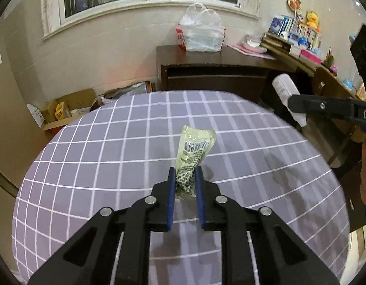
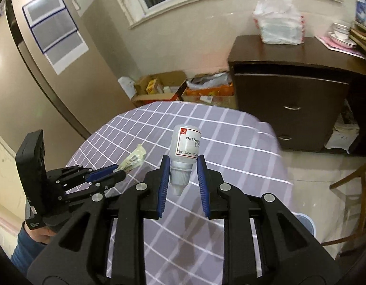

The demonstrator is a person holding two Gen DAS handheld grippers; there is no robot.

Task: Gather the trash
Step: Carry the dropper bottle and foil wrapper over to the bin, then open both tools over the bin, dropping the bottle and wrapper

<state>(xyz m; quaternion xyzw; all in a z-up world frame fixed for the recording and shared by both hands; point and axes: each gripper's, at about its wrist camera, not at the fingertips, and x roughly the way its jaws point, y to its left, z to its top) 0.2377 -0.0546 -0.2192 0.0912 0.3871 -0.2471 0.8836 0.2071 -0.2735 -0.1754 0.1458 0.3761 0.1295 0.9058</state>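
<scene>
My left gripper point(image 1: 185, 173) is shut on a crumpled pale green wrapper point(image 1: 194, 152) with black print, held above the purple checked tablecloth point(image 1: 99, 156). My right gripper point(image 2: 184, 163) is shut on a small white plastic bottle point(image 2: 186, 149) with a red-bordered label, its nozzle pointing back toward the camera. The bottle point(image 1: 287, 95) and the right gripper also show at the right of the left wrist view. The left gripper point(image 2: 116, 167) with the wrapper point(image 2: 134, 158) shows at the left of the right wrist view.
A dark wooden cabinet point(image 2: 289, 95) stands beyond the table with a white plastic bag point(image 2: 277, 21) on top. Open cardboard boxes point(image 2: 159, 85) lie on the floor by the wall. A wooden chair point(image 2: 353, 182) is at the right. A cluttered desk point(image 1: 301, 45) is at far right.
</scene>
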